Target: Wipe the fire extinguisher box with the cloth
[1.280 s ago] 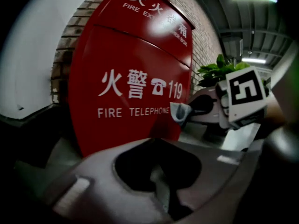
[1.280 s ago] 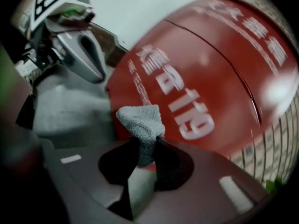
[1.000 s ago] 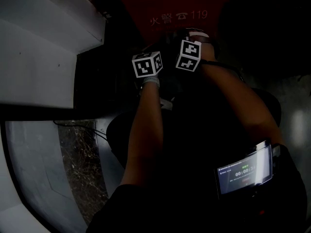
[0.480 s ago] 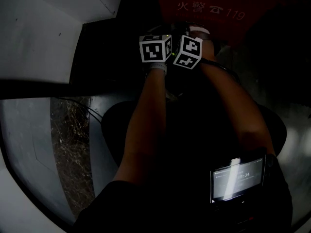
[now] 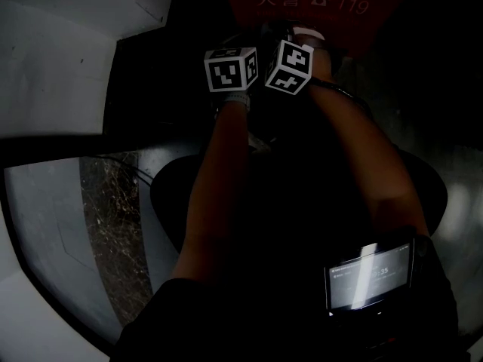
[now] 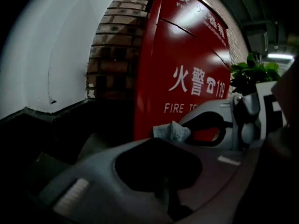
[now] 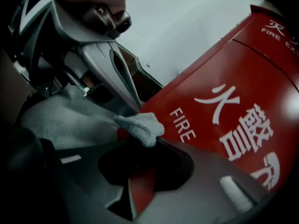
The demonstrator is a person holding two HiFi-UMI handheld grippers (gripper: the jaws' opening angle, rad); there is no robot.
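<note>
Both my arms reach forward, grippers side by side at the foot of the red fire extinguisher box.
Box stands upright against a brick wall. My left forearm and right forearm run straight out and converge, marker cubes nearly touching. Left gripper: jaws drawn together, pinching a tuft of the grey cloth at the tips. Right gripper: jaws likewise closed on the same cloth, only a narrow gap behind the tips. The cloth sits just in front of the box face, low down. White print on the box reads "火警", a phone symbol, "119", with "FIRE" beneath, the rest covered.
</note>
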